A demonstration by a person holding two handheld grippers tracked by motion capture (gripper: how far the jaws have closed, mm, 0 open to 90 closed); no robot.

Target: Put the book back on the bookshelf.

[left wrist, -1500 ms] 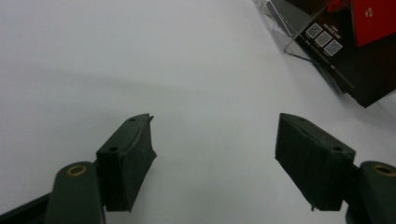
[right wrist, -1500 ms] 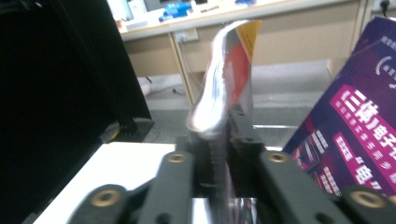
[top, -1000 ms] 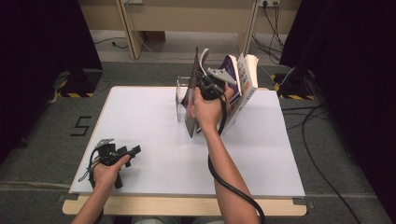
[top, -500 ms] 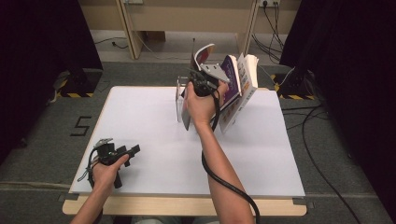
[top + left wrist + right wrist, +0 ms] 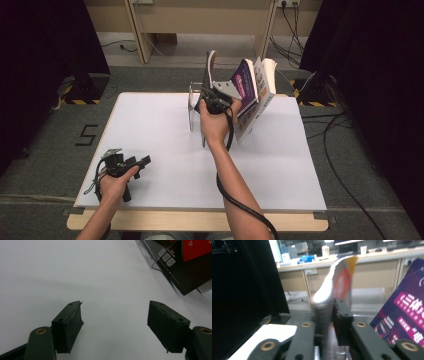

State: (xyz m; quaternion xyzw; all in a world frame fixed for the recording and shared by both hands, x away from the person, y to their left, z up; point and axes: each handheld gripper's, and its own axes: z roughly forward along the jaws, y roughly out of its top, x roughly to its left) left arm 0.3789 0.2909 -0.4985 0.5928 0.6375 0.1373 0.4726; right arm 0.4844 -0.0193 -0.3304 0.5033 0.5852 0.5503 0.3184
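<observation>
Since a second ago the right gripper has carried the thin book further back and up, and its top now curls over. White counter spans the high view, with a clear stand at its far middle. Leaning right of that stand – a purple book and more books behind it. In the right gripper view the thin book stands between the fingers, which have just been opening; the right one lies against its cover, the left is hidden, so whether they still pinch it is unclear. Near the front left corner the left gripper rests low over the counter – fingers wide apart, nothing between them
</observation>
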